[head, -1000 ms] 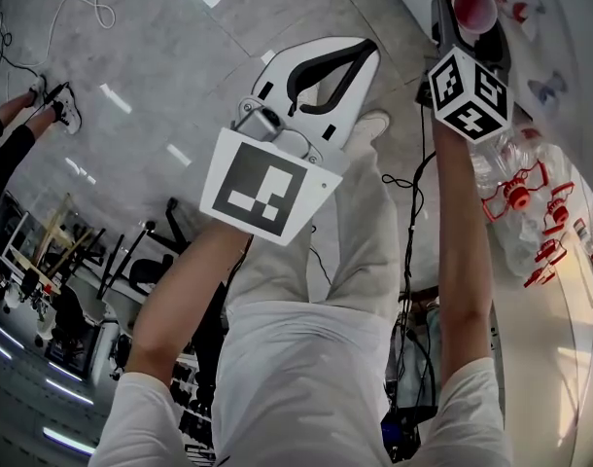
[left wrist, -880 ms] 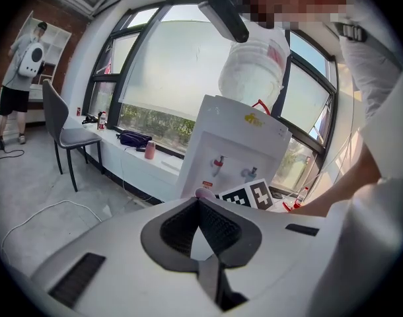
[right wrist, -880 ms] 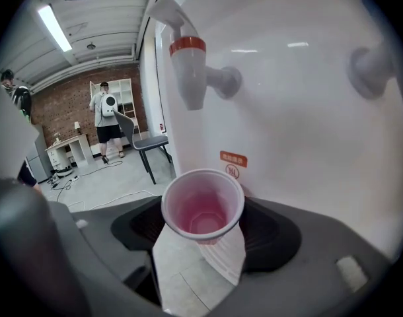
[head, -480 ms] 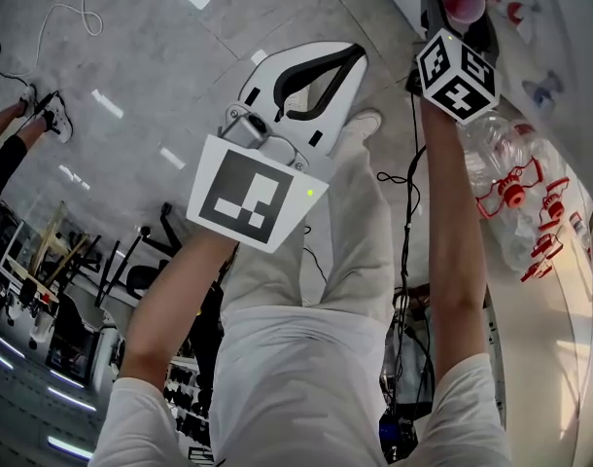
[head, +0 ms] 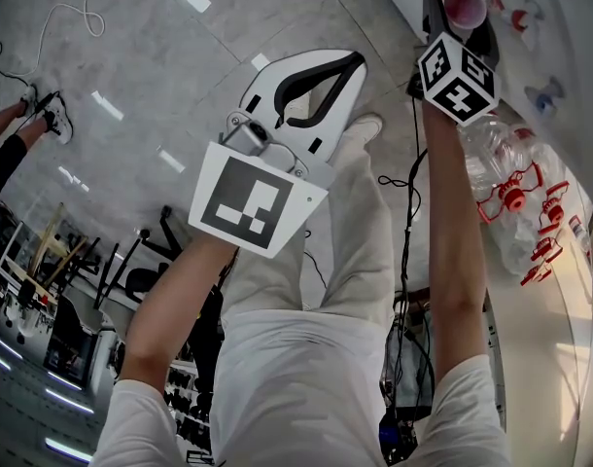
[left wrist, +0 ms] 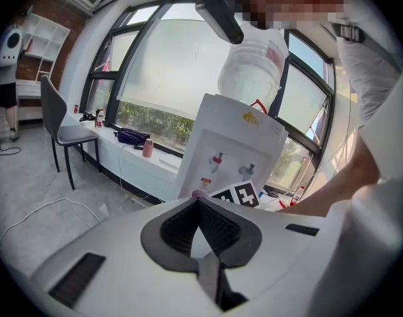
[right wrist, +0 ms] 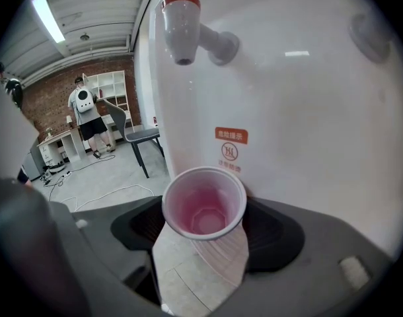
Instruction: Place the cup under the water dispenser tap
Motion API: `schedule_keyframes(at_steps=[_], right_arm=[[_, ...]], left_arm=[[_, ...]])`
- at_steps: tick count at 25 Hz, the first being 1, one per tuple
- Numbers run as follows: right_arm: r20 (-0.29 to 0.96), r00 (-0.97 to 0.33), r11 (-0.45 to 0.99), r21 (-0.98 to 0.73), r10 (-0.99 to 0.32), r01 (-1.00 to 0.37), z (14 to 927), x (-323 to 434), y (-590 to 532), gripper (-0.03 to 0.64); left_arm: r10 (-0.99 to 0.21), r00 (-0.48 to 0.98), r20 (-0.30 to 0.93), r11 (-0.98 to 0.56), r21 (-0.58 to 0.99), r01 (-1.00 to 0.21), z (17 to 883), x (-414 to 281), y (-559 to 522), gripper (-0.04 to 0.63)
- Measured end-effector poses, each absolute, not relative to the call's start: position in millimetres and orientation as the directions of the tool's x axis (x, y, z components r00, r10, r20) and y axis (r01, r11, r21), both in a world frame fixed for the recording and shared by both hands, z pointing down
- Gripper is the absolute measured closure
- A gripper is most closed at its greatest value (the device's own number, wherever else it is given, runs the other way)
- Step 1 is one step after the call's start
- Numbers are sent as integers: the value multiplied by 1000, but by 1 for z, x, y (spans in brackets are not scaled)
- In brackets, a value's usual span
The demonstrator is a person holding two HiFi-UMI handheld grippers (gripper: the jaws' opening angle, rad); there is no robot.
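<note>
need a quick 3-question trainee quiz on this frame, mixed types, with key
1. True or false: the left tongs are shut on a cup.
2. What do the right tongs hold? A) a spoon B) the cup C) nothing
3. Fill in: in the right gripper view, the tap above the cup has a ___ cap.
Key: 1 false, they are shut but empty. 2 B. 3 red.

Left gripper (left wrist: 199, 200) closed (empty) — right gripper (head: 458, 19) clasps cup (right wrist: 205, 213).
</note>
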State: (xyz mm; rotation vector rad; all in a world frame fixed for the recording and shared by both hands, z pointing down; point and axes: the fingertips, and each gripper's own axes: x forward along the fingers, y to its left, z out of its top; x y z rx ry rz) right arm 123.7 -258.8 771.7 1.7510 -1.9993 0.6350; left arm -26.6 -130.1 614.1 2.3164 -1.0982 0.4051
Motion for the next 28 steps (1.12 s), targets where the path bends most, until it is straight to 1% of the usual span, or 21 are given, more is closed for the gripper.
schedule_keyframes(at_steps=[13,18,28], right_arm=[[579,-102,89,-50,-809,-995,771,126,-255,244],[589,-102,76,-68,-802,-995,775,126,-252,207],[591,-91,59,-74,-802,-996,770,127,-241,207]], left_arm=[[-620,625,475,-525,340,-780,612,-30,-124,589],[-616,626,479,-528,339,-778,613,-27,-122,589],[-617,630,472,-535,335,-775,606,-25,-117,589]])
